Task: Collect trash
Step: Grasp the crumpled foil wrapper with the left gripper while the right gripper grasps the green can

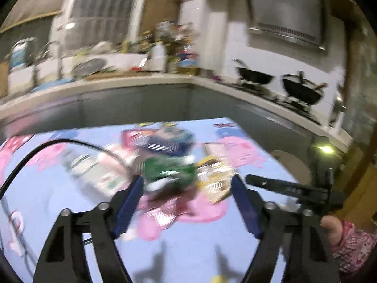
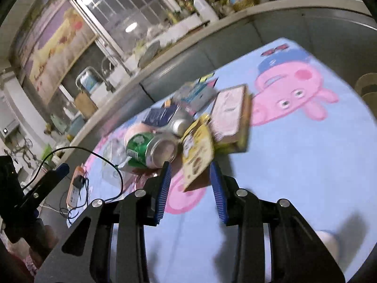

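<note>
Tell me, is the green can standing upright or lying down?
Lying down: the green can rests on its side on the tablecloth, one round end facing the right wrist camera.

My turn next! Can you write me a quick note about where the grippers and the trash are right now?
Left gripper: open, holding nothing, pointed at the trash pile.
Right gripper: open; the yellow packet lies in front of its jaws, and I cannot tell if it touches them.
Trash: green can on its side, blue can behind it, flat box beside the packet, all heaped on the cartoon tablecloth.
Done: no piece is held.
Left: pick up every piece; no bin is in view.
</note>
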